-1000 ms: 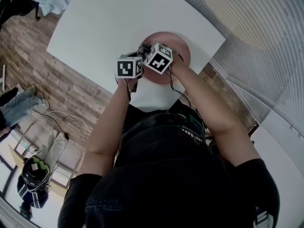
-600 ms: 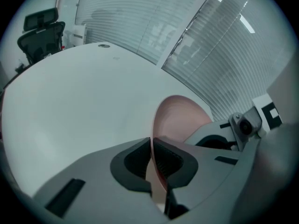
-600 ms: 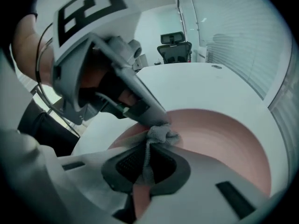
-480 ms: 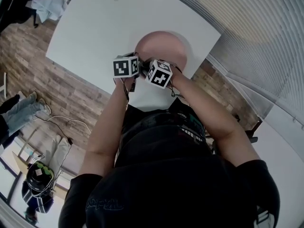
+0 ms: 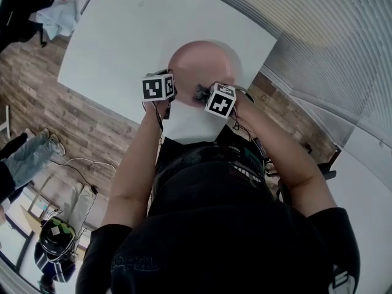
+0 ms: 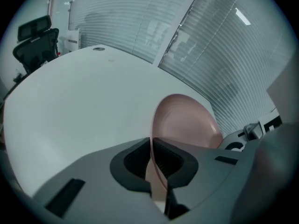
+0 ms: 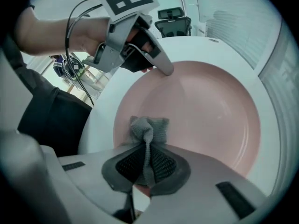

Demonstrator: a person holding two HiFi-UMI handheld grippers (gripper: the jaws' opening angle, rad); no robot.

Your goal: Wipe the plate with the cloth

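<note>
We note the right gripper (image 7: 147, 158), clamped on the grey cloth (image 7: 149, 127), has swept across the pink plate (image 7: 210, 106) on the white table (image 5: 122, 35) from its middle to its 5 o'clock rim — wiping under way, we judge — while the left gripper (image 6: 152, 154) stays pinched on the rim at 8 o'clock.

You've got one pink plate (image 5: 202, 60), one grey cloth (image 7: 150, 127), one white worktop (image 5: 122, 41) and two claws: left claw (image 6: 152, 148), right claw (image 7: 147, 158).

pink plate (image 7: 205, 111), grey cloth (image 7: 148, 130), white table (image 5: 122, 35)
</note>
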